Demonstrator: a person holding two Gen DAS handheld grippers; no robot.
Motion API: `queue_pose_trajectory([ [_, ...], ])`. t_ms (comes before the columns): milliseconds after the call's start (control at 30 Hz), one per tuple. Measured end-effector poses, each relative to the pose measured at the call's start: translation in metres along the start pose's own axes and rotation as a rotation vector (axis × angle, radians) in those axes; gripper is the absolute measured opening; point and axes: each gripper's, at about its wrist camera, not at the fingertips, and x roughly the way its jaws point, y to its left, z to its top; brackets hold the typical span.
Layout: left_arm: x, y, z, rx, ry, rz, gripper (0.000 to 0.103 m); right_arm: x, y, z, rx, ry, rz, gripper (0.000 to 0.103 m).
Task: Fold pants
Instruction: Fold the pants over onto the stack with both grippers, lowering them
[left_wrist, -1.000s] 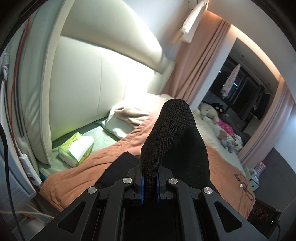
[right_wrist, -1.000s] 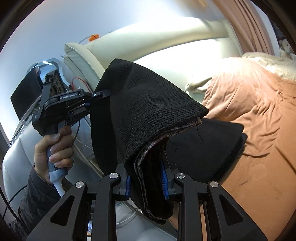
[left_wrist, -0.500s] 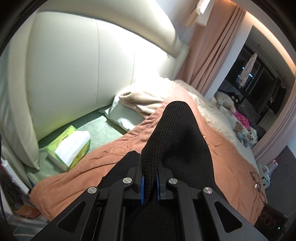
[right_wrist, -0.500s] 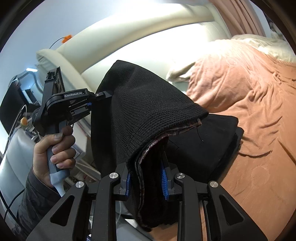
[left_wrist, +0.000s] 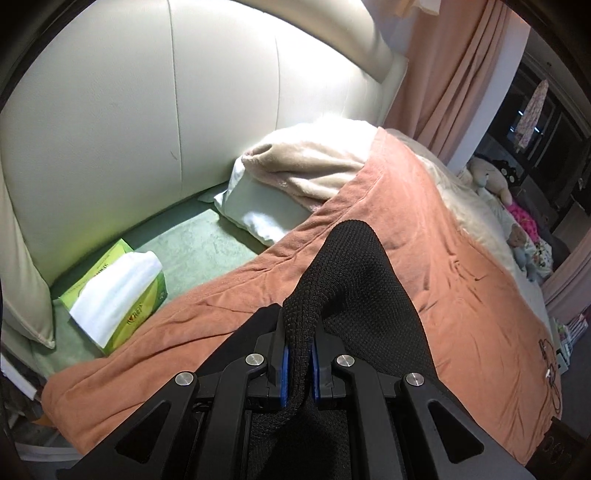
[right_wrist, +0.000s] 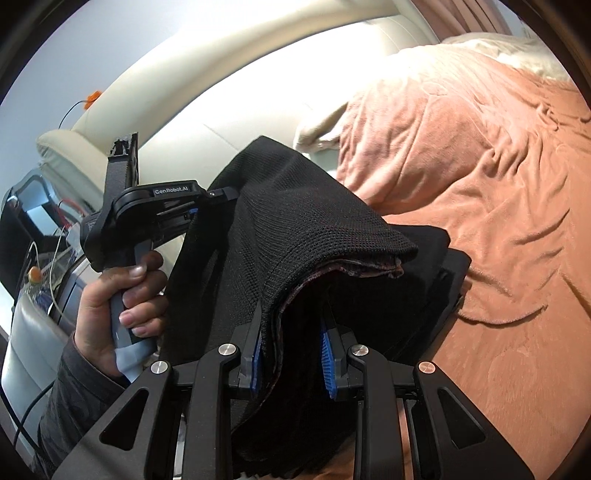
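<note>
Black pants (right_wrist: 295, 236) hang clamped in left gripper (left_wrist: 298, 363) and right gripper (right_wrist: 293, 363) above blanket edge (left_wrist: 229, 295).

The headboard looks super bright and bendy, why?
Right wrist view: the headboard is blown out white by glare, details lost, while the black pants stay dark. Left wrist view: the headboard is evenly lit; the fisheye lens bows its seams.

the left gripper (right_wrist: 218, 194) carries white lettering "genrobot.ai" on the side of its black body, seen from the right wrist view. the green tissue box (left_wrist: 114, 295) shows red print on its front and side, too blurred to read.
</note>
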Motion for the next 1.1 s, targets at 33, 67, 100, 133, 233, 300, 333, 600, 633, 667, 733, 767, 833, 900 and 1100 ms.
queue_pose_trajectory([
  [33, 0.006, -0.001, 0.0, 0.001, 0.009, 0.007, 0.01, 0.001, 0.001, 0.0, 0.006, 0.002, 0.003, 0.022],
  [67, 0.015, 0.0, -0.001, -0.004, 0.04, 0.02, 0.011, 0.001, -0.003, 0.0, 0.018, 0.009, 0.009, 0.022],
  [100, 0.025, 0.002, -0.003, -0.014, 0.074, 0.04, 0.014, 0.004, -0.007, -0.002, 0.052, 0.037, 0.03, 0.024],
  [133, 0.032, 0.004, -0.005, -0.019, 0.097, 0.057, 0.018, 0.004, -0.011, -0.001, 0.082, 0.059, 0.046, 0.028],
  [233, 0.034, 0.015, -0.013, -0.043, 0.098, 0.078, 0.043, 0.008, -0.019, -0.007, 0.184, 0.11, 0.146, 0.047],
  [300, 0.028, 0.019, -0.016, -0.048, 0.081, 0.084, 0.057, 0.009, -0.02, -0.008, 0.221, 0.114, 0.191, 0.051],
  [333, 0.024, 0.021, -0.018, -0.051, 0.075, 0.089, 0.057, 0.011, -0.021, -0.007, 0.239, 0.12, 0.201, 0.051],
  [600, -0.006, 0.021, -0.038, -0.048, 0.072, 0.082, 0.057, 0.024, -0.003, 0.012, 0.288, 0.108, 0.169, 0.05],
  [633, -0.008, 0.02, -0.04, -0.048, 0.073, 0.079, 0.057, 0.02, 0.002, 0.018, 0.278, 0.095, 0.142, 0.045],
  [667, -0.011, 0.02, -0.044, -0.048, 0.075, 0.076, 0.057, 0.017, 0.004, 0.022, 0.269, 0.086, 0.134, 0.038],
  [733, -0.017, 0.019, -0.051, -0.048, 0.082, 0.07, 0.057, 0.008, 0.013, 0.035, 0.231, 0.065, 0.069, 0.018],
  [767, -0.021, 0.019, -0.055, -0.048, 0.083, 0.068, 0.057, 0.002, 0.016, 0.042, 0.207, 0.049, 0.024, 0.017],
  [833, -0.028, 0.02, -0.061, -0.049, 0.082, 0.061, 0.057, -0.015, 0.03, 0.052, 0.159, 0.002, -0.081, 0.017],
  [900, -0.036, 0.018, -0.067, -0.043, 0.076, 0.058, 0.057, -0.033, 0.04, 0.058, 0.13, -0.042, -0.157, 0.017],
  [1100, -0.051, 0.018, -0.081, -0.047, 0.069, 0.04, 0.057, -0.068, 0.079, 0.043, 0.048, -0.046, -0.094, 0.017],
])
